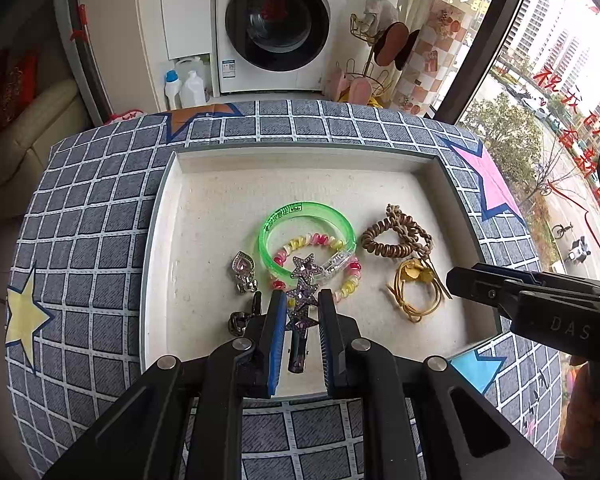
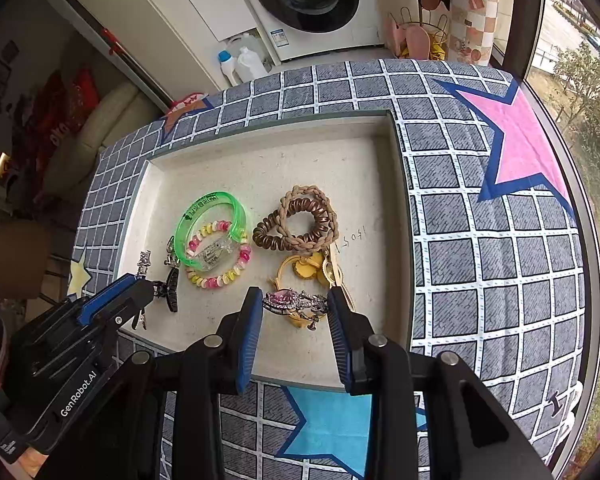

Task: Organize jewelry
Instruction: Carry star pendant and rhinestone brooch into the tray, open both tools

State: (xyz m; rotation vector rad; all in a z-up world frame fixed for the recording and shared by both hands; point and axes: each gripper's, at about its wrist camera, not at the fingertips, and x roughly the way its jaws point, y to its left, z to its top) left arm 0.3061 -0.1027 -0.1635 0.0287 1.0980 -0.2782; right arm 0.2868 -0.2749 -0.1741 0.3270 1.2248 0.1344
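A: How do the fingers stand?
B: The left gripper (image 1: pixel 299 308) is parted around the star hair clip (image 1: pixel 302 280), not clenched. The right gripper (image 2: pixel 295 308) clasps the pink heart clip (image 2: pixel 294 303).
A: And the surroundings?
B: Both clips sit near the green bangle (image 1: pixel 306 236) in the tray (image 1: pixel 204 208), on a checked worktop (image 1: pixel 100 208) before a washing machine (image 1: pixel 278 24).

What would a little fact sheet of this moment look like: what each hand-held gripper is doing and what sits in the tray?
setting: white tray on a checked cloth with stars
left hand-held gripper: open, fingers either side of the purple star hair clip
right hand-held gripper: holding a pink heart clip between its fingers
middle of tray: green bangle overlapping a pastel bead bracelet
right of them: brown coil hair ties, yellow cord piece
left of them: silver heart clip
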